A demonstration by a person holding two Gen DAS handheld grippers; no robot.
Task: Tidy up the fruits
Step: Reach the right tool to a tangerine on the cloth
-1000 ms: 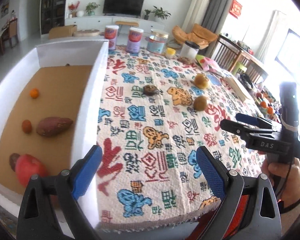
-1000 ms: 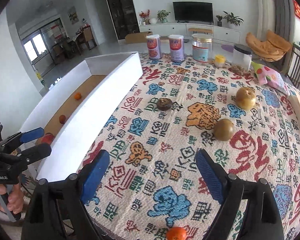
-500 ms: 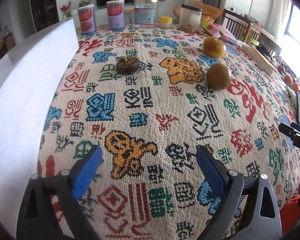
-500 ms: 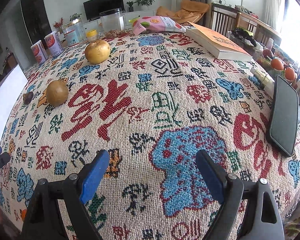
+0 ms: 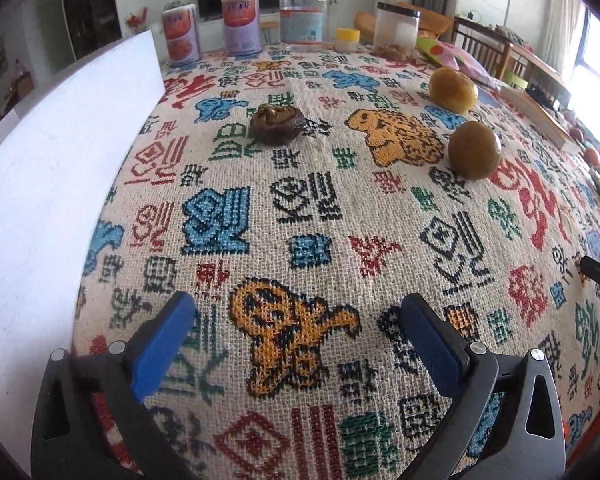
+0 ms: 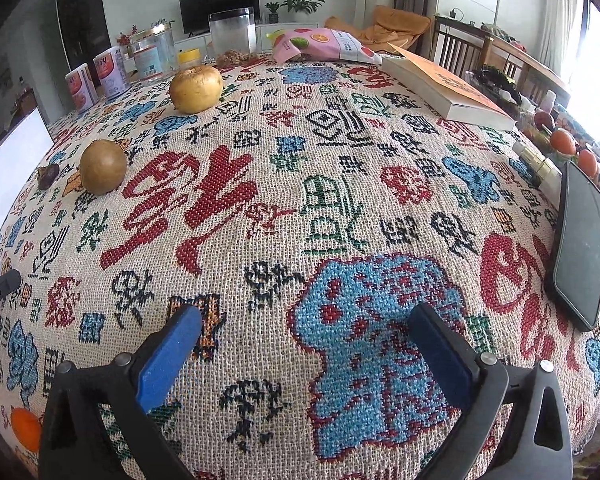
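Observation:
On the patterned tablecloth lie a dark brown wrinkled fruit (image 5: 277, 124), a round olive-brown fruit (image 5: 474, 149) and a yellow apple-like fruit (image 5: 453, 89); all three also show in the right wrist view: the dark fruit (image 6: 48, 176), the olive-brown fruit (image 6: 103, 165), the yellow fruit (image 6: 195, 89). A small orange fruit (image 6: 26, 429) lies at the table's near left edge. The white box wall (image 5: 52, 184) stands on the left. My left gripper (image 5: 296, 336) is open and empty, low over the cloth, well short of the dark fruit. My right gripper (image 6: 304, 344) is open and empty over the blue pattern.
Two cans (image 5: 182, 38), a clear jar (image 5: 302, 20) and a black-lidded jar (image 5: 396, 28) stand at the far edge. A book (image 6: 444, 88), a snack bag (image 6: 324, 46) and a black phone (image 6: 580, 248) lie at the right. Small bottles and oranges (image 6: 562, 142) crowd the right edge.
Both grippers have moved forward over the table and lower. The left one turned from the box interior toward the dark fruit; the right one swung right toward the book and phone. Both stayed open.

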